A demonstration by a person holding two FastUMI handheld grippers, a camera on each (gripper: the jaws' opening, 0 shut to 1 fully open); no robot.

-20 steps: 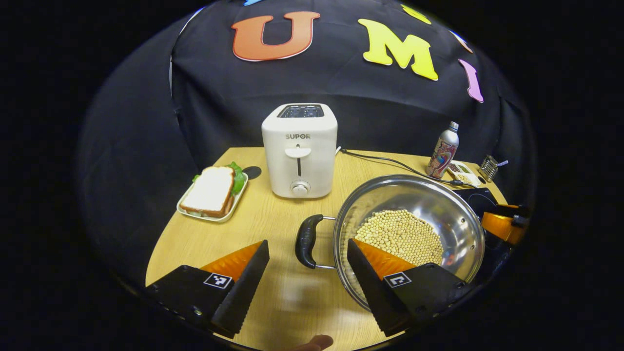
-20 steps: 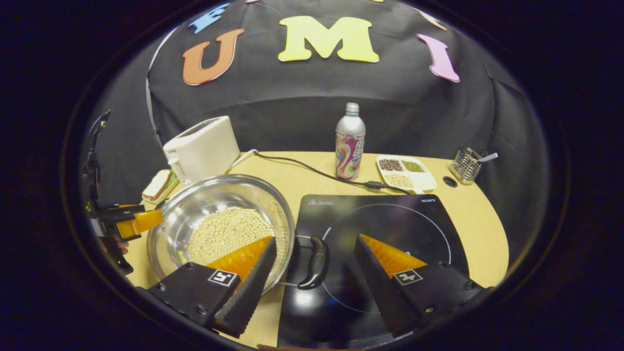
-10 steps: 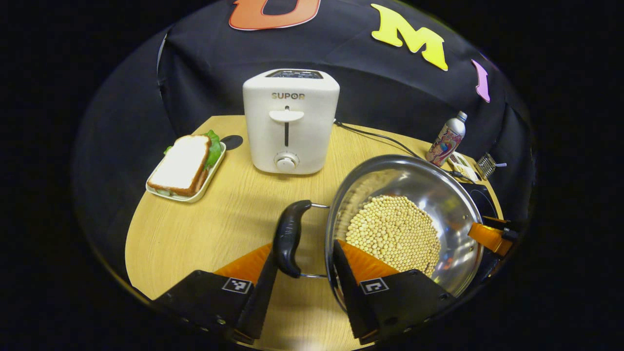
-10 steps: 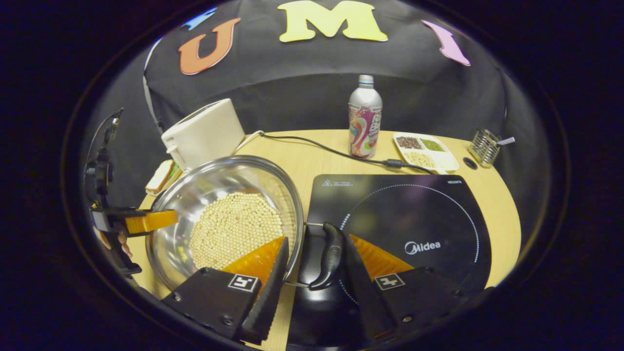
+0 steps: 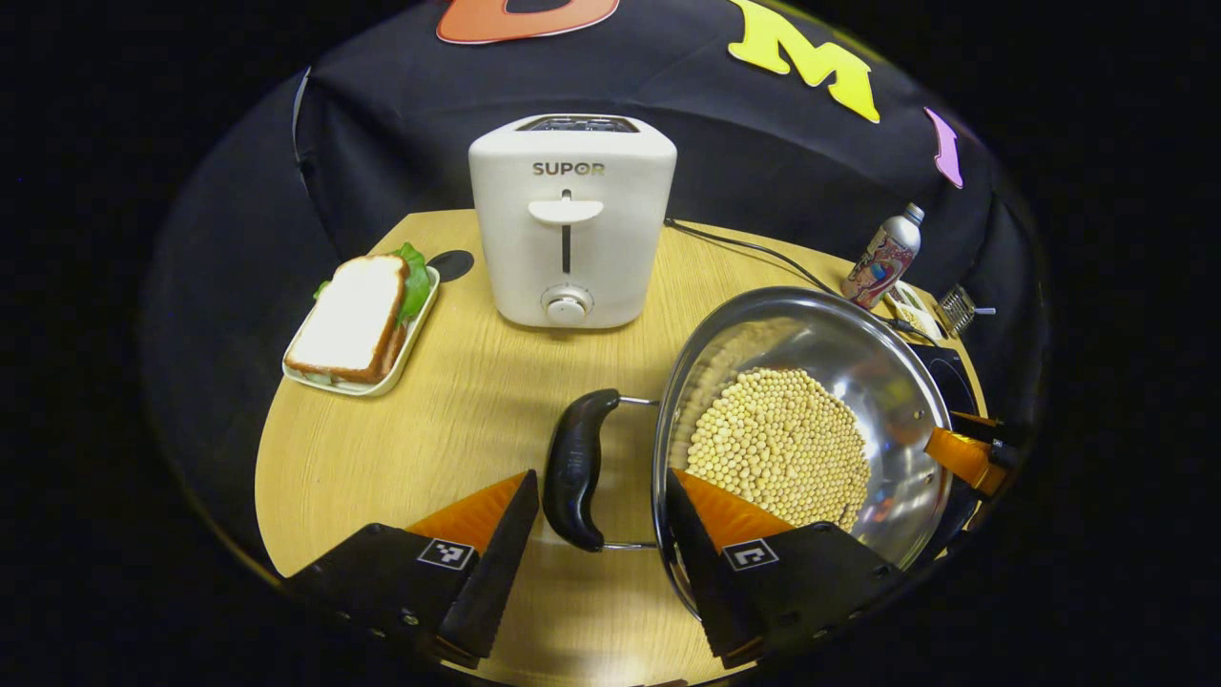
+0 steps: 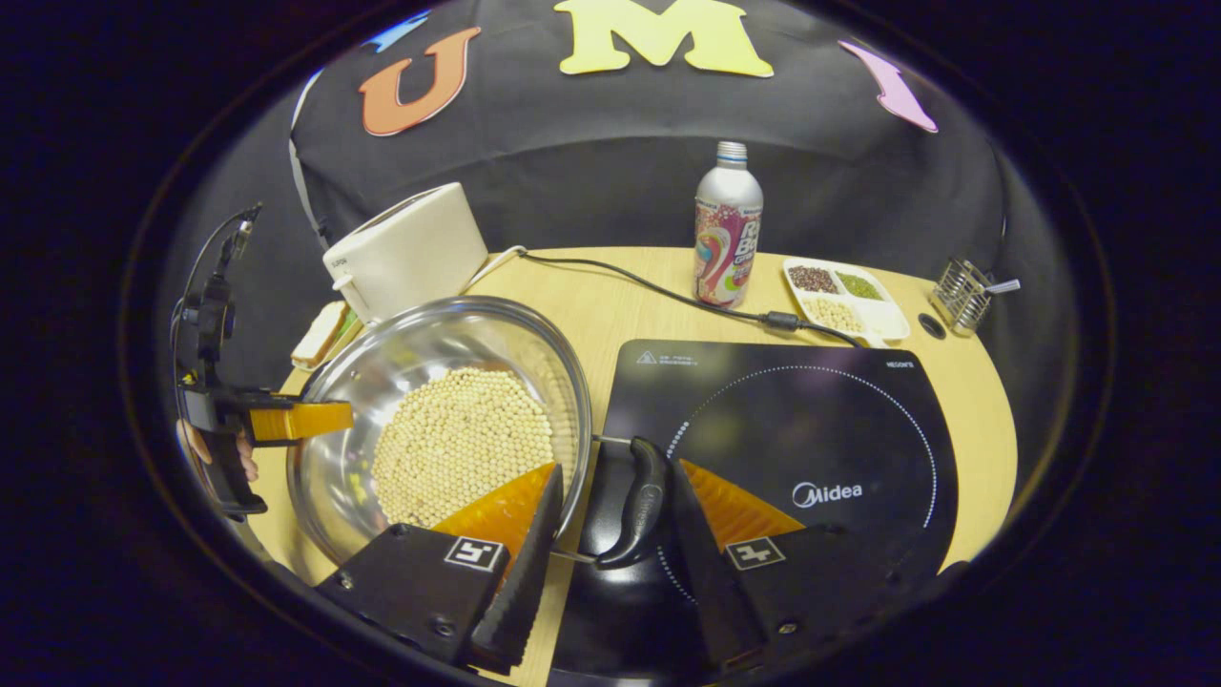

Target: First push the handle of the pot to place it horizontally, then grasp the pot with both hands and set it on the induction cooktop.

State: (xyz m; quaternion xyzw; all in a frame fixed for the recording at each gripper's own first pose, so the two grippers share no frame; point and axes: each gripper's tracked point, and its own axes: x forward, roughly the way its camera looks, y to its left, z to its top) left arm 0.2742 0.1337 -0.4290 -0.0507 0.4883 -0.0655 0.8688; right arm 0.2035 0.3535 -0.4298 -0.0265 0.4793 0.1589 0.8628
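On the left side of the desk [image 5: 401, 458] a sandwich on a tray [image 5: 358, 320] and a white toaster [image 5: 570, 219] sat well apart from the work, out of the way. The left gripper [image 5: 593, 544] was spread, its fingers straddling the pot's left handle [image 5: 575, 468] without pressing it, evidently lined up to close there for the two-handed lift. The steel pot [image 6: 448, 420], filled with pale beans [image 6: 463, 444], still sat on the desk just beside the induction cooktop [image 6: 811, 429], with its right handle [image 6: 641, 501] reaching over the cooktop's near edge. The right gripper [image 6: 615, 520] stood around that handle, the outer finger seemingly against it, but whether both fingers pressed could not be told. Behind lay a power cord [image 6: 658, 291], a printed bottle [image 6: 727, 234], a divided dish [image 6: 844, 301] and a wire holder [image 6: 962, 294]. The pot's near rim was hidden behind the gripper fingers, and the cooktop's near corner was cut off.
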